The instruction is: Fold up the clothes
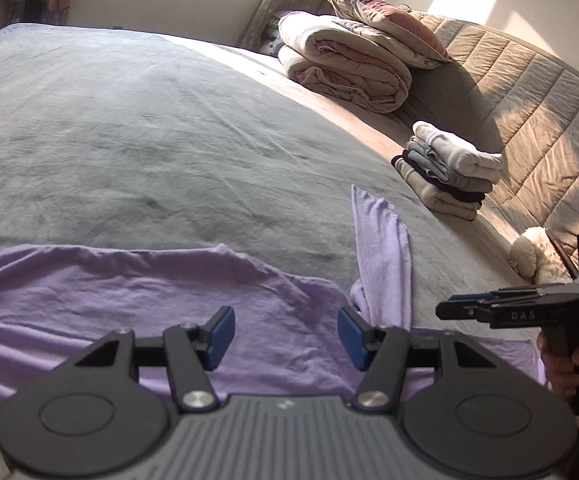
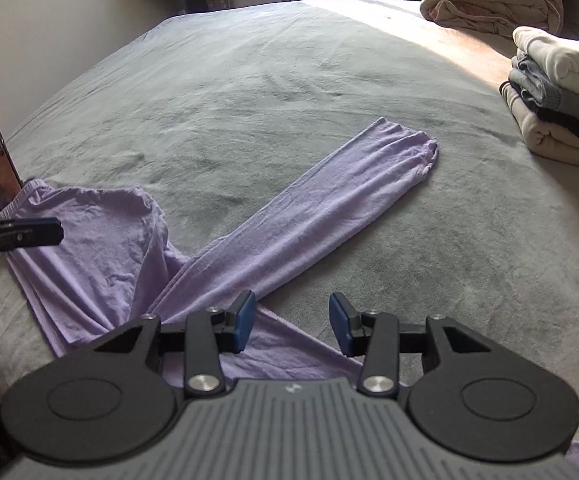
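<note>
1. Lilac cotton trousers (image 2: 101, 248) lay on the grey bedspread (image 2: 289, 92), at about seven o'clock in the right wrist view; one leg (image 2: 309, 216) ran out toward two o'clock, and the other ran under the right claw toward five o'clock.
2. Step in hand, as judged: the garment was spread but not yet folded, with the legs splayed apart. A stack of folded clothes (image 2: 561, 104) stood well apart at three o'clock.
3. Next move, as judged: one leg needed gripping near its hem and laying over the other, so that both lined up.
4. Left claw (image 1: 285, 330): jaws parted about halfway, empty, hovering over the trouser seat; no cloth lay between the blue pads (image 1: 221, 336).
5. Right claw (image 2: 292, 322): jaws likewise parted, empty, hovering over the point where the legs met.
6. A hand (image 1: 565, 364) held the right claw's grip.
</note>
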The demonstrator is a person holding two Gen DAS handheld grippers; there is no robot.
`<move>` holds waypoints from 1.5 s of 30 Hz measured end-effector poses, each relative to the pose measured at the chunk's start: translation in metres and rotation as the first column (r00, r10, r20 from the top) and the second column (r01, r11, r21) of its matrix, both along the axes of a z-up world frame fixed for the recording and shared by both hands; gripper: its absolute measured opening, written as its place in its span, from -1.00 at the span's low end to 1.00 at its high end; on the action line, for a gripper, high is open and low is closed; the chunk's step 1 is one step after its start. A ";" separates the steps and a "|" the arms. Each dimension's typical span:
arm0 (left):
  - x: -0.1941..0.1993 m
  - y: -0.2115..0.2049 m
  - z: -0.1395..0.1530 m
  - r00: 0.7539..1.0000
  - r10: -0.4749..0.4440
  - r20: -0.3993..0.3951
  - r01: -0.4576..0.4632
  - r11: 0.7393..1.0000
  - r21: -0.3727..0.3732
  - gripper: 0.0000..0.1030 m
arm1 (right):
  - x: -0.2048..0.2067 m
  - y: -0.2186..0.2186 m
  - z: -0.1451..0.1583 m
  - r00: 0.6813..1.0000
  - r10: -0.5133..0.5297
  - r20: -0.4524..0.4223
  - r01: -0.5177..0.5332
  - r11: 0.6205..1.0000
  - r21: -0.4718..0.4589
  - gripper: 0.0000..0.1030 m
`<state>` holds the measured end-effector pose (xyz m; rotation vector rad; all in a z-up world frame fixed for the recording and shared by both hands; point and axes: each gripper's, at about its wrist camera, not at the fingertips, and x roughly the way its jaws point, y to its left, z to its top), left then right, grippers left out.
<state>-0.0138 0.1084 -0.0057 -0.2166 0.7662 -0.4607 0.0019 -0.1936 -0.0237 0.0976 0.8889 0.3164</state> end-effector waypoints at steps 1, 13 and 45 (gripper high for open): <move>0.002 -0.007 -0.003 1.000 -0.019 -0.003 0.019 1.000 0.001 0.13 | 0.006 -0.004 -0.004 1.000 -0.018 -0.013 0.019 0.999 0.036 -0.12; 0.005 -0.059 -0.027 0.978 -0.207 -0.032 0.207 0.978 -0.005 0.13 | 0.058 -0.023 -0.041 0.985 -0.158 -0.064 0.170 0.908 0.382 -0.11; -0.021 0.033 0.028 0.984 -0.069 0.164 0.097 0.981 -0.169 -0.92 | -0.011 0.041 0.135 0.899 -0.066 0.433 -0.043 0.970 0.238 -0.82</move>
